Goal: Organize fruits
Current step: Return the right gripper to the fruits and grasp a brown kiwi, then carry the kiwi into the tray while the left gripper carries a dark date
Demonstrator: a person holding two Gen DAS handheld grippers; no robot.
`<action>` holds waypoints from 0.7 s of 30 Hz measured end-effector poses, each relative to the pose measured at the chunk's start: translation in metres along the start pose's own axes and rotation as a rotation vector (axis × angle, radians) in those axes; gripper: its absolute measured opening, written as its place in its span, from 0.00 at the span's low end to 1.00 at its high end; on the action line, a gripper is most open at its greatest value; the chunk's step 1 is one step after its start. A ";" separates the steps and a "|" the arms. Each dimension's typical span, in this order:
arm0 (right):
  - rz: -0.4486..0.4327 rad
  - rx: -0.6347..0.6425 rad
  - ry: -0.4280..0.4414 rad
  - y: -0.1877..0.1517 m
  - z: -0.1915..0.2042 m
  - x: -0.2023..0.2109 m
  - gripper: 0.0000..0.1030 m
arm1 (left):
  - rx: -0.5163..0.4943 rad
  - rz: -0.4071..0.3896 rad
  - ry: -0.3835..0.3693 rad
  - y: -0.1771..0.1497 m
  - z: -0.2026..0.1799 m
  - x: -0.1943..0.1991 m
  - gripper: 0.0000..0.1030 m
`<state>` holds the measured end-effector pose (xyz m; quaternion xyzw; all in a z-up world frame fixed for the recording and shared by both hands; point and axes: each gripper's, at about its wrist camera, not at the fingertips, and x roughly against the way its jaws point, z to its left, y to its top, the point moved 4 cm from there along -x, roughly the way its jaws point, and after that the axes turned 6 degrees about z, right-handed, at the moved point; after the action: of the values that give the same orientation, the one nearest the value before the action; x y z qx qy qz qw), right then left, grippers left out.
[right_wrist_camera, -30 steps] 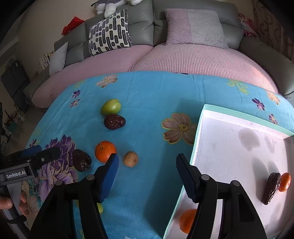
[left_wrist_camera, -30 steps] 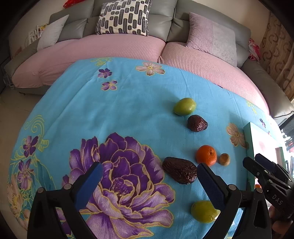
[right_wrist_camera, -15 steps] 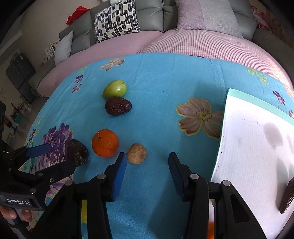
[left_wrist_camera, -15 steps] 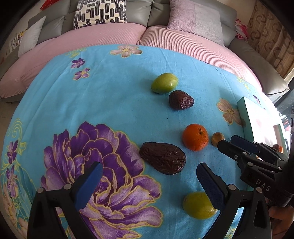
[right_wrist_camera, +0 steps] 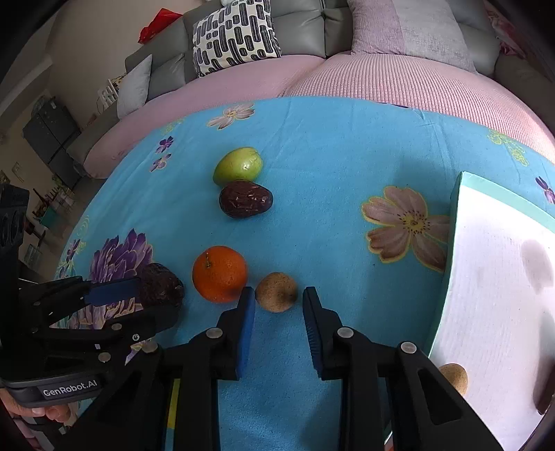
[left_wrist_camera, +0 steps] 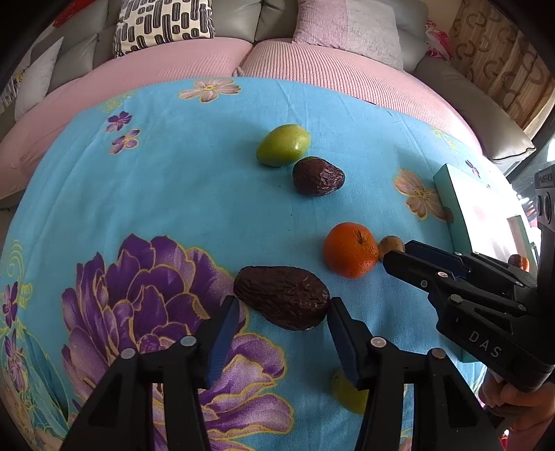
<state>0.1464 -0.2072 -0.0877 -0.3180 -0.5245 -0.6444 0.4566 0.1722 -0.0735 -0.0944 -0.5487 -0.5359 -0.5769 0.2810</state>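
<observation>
Fruits: small brown fruit (right_wrist_camera: 276, 292) beside the orange (right_wrist_camera: 220, 273), light, firm; right gripper (right_wrist_camera: 278, 322) gapes narrowly astride it; grasp across its middle.

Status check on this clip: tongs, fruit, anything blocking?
Left tongs open, straddling large dark date. Right tongs open around small brown fruit; orange close beside its left finger. Neither shut yet. Tray to the right, path clear.

**Colours and patterns**

Cloth (left_wrist_camera: 180, 194): sky blue, purple and pink flowers. Sofa (right_wrist_camera: 312, 20): grey, pink covers. Cushion (right_wrist_camera: 236, 34): white, black dashes. Tray (right_wrist_camera: 499, 277): white, mint rim. Fruits: green (left_wrist_camera: 282, 145); wrinkled dark brown (left_wrist_camera: 282, 296) and (left_wrist_camera: 318, 176); orange (left_wrist_camera: 350, 249); tan (right_wrist_camera: 276, 292). Gripper pads (right_wrist_camera: 245, 329): blue.
</observation>
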 end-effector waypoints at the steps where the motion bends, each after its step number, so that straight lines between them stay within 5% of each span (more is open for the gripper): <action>1: -0.001 0.003 -0.001 0.000 0.001 0.000 0.26 | 0.003 -0.005 -0.005 0.000 0.000 0.001 0.46; 2: -0.003 0.005 -0.001 0.000 0.001 0.000 0.25 | 0.003 -0.011 -0.004 0.000 0.000 0.002 0.40; 21: -0.106 -0.013 -0.076 -0.001 -0.014 0.053 0.24 | 0.022 -0.140 0.004 0.005 0.005 0.039 0.34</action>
<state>0.1259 -0.2348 -0.0443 -0.3168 -0.5535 -0.6586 0.3994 0.1695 -0.0603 -0.0576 -0.5057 -0.5785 -0.5903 0.2472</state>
